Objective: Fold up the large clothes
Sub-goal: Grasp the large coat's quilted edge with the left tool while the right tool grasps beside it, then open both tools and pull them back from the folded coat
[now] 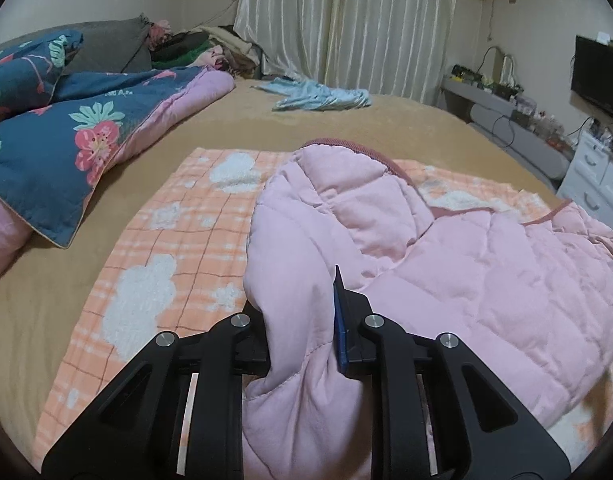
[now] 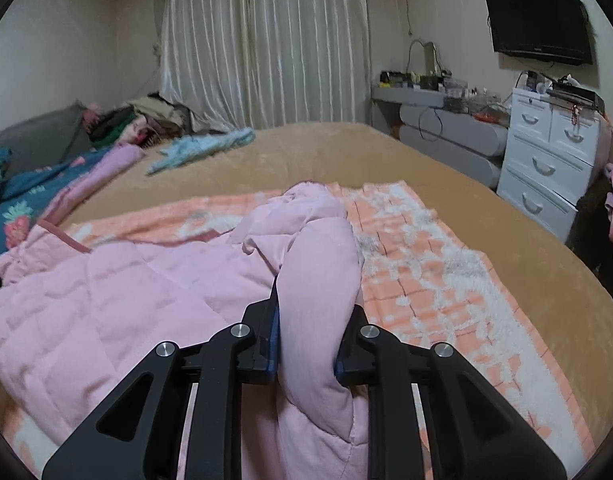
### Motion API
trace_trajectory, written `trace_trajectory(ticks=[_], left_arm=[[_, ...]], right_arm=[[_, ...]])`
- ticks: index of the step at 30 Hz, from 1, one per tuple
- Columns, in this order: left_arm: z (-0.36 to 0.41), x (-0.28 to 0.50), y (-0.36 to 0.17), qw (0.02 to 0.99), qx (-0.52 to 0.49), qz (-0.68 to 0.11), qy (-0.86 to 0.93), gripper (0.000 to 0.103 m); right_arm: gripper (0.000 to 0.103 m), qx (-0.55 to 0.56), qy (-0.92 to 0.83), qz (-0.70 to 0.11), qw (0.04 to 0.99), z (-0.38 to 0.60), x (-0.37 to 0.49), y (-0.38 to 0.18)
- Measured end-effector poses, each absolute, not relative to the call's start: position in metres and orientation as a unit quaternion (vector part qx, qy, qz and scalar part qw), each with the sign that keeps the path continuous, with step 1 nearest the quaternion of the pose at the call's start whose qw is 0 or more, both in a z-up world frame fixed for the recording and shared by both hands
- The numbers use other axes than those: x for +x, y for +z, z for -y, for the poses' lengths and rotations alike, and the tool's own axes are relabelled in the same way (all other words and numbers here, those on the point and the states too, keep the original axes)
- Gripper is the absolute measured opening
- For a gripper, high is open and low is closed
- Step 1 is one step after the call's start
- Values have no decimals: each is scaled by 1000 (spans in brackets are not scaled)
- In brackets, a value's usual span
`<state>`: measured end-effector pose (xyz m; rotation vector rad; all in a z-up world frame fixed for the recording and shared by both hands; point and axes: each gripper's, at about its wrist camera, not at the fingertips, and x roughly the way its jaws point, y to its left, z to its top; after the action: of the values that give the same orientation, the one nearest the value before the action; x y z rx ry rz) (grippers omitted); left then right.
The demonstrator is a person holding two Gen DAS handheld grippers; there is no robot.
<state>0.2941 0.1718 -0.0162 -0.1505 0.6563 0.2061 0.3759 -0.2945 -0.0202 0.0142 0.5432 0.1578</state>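
Folding barely begun: left gripper (image 1: 302, 320) and right gripper (image 2: 310, 336) each clamp a bunched edge of pink jacket (image 1: 446, 264), unfolded on bed (image 1: 46, 312).

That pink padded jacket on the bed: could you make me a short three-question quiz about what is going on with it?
1. True or false: both grippers are shut on the pink jacket.
2. What does the jacket lie on? A) bare floor B) an orange checked blanket C) the white drawers
3. Fill in: the crumpled cloth farther up the bed, near the curtain, is light ____.

Key: 1 true: the left gripper and the right gripper each pinch a fold of it. 2 B. 3 blue, the light blue cloth.
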Motion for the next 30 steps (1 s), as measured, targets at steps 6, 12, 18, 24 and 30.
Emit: trace_trajectory(ticks=[6, 12, 18, 24, 30], left_arm=[[-175, 313, -38, 929, -75, -348, 105, 13], [-173, 322, -51, 923, -69, -362, 112, 15], [-170, 322, -51, 922, -63, -365, 114, 17], [-169, 321, -49, 919, -58, -370, 122, 21], [-169, 316, -43, 918, -67, -371, 123, 35]], right_arm=[[18, 8, 64, -317, 946, 298, 398, -50], [19, -4, 56, -345, 937, 297, 405, -73], [28, 5, 48, -360, 932, 300, 405, -81], [57, 42, 41, -369, 928, 314, 400, -77], [79, 76, 41, -367, 926, 324, 390, -72]])
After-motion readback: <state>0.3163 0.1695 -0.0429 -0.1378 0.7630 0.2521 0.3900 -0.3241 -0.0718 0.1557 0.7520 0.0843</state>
